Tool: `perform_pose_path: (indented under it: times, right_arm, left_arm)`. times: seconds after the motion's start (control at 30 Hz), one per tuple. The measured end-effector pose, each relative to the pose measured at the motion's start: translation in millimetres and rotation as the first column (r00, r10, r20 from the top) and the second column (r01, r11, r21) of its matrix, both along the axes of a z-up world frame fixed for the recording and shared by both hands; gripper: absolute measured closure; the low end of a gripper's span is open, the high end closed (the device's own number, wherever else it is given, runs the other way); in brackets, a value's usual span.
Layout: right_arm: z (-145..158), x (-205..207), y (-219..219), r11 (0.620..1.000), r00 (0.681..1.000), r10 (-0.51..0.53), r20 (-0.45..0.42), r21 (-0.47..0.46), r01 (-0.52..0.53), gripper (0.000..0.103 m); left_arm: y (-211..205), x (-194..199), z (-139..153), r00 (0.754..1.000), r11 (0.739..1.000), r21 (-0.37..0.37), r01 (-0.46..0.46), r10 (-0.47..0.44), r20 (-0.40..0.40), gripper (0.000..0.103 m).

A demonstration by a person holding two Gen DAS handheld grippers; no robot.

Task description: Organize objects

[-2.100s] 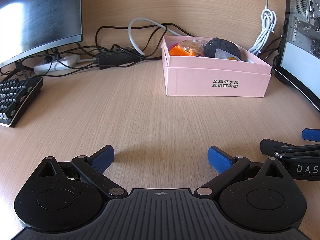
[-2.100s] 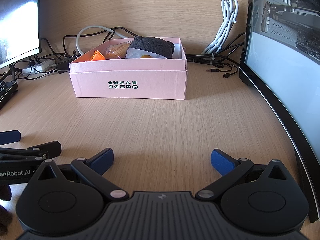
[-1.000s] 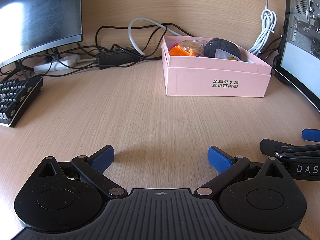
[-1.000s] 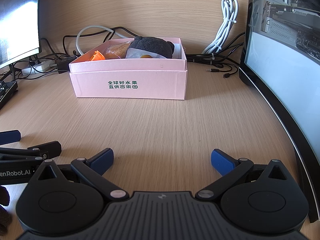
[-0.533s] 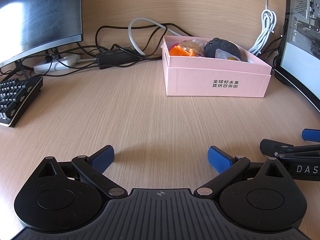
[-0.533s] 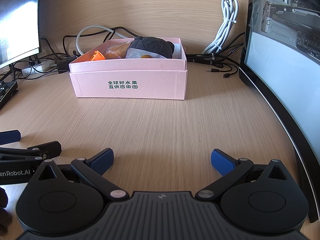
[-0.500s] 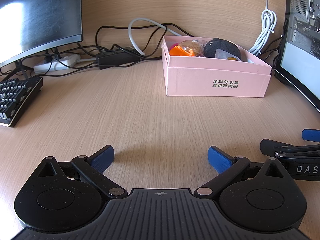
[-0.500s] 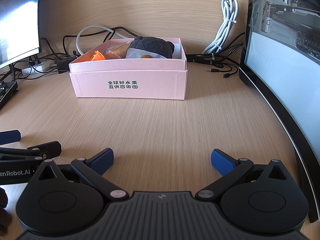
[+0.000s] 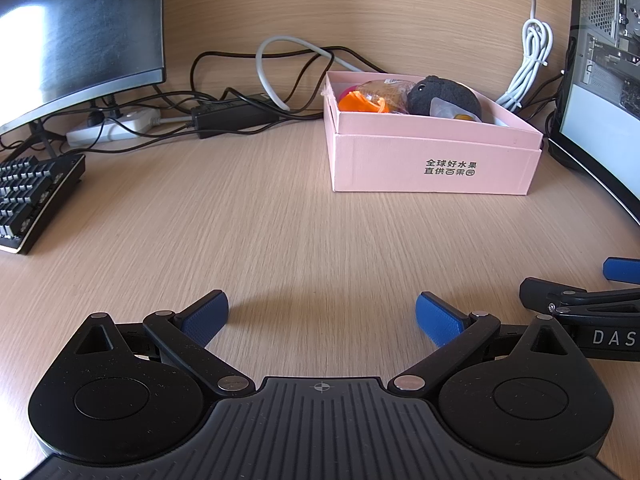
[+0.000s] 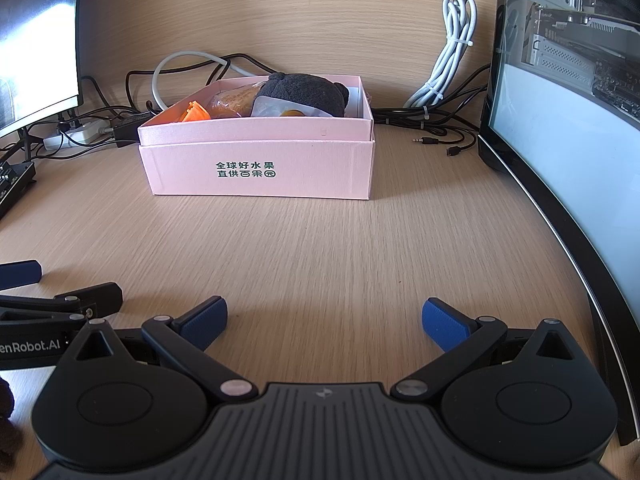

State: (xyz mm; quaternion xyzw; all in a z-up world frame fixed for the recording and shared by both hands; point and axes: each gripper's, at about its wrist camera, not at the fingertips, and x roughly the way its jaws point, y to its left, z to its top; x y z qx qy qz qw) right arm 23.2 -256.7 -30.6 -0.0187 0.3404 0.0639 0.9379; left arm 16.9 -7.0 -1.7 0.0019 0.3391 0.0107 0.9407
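- Two grippers sit low over the wooden desk (image 9: 280, 220), side by side, both empty-handed.
- Far left: a dark screen (image 9: 76, 28), with a black keyboard (image 9: 32, 196) below it at the desk edge.
- Behind, along the wall: a white power strip (image 9: 112, 130), a black power brick (image 9: 236, 114) and tangled cables (image 9: 280, 60).
- Left gripper (image 9: 322, 316): fingers spread wide, nothing between them, bare desk ahead.
- Pink box (image 10: 256, 164): beyond both grippers, well apart from them, holding a dark plush toy (image 10: 304, 92), an orange toy (image 9: 360, 102) and a wrapped snack (image 9: 384, 88).
- Right gripper (image 10: 324, 318): fingers spread wide too, with nothing in them.
- Far right: a coiled white cable (image 10: 452, 52) against the wall and a second curved screen (image 10: 568, 140).
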Motion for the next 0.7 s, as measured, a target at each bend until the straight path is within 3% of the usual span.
perform_pose_path:
  times: [0.7]
  right_arm:
    - [-0.2, 0.1, 0.3, 1.0, 1.0, 0.0, 0.0, 0.0, 0.0, 0.0]
  left_arm:
    - [0.3, 0.8, 0.7, 1.0, 1.0, -0.01, 0.012, -0.012, 0.002, 0.001]
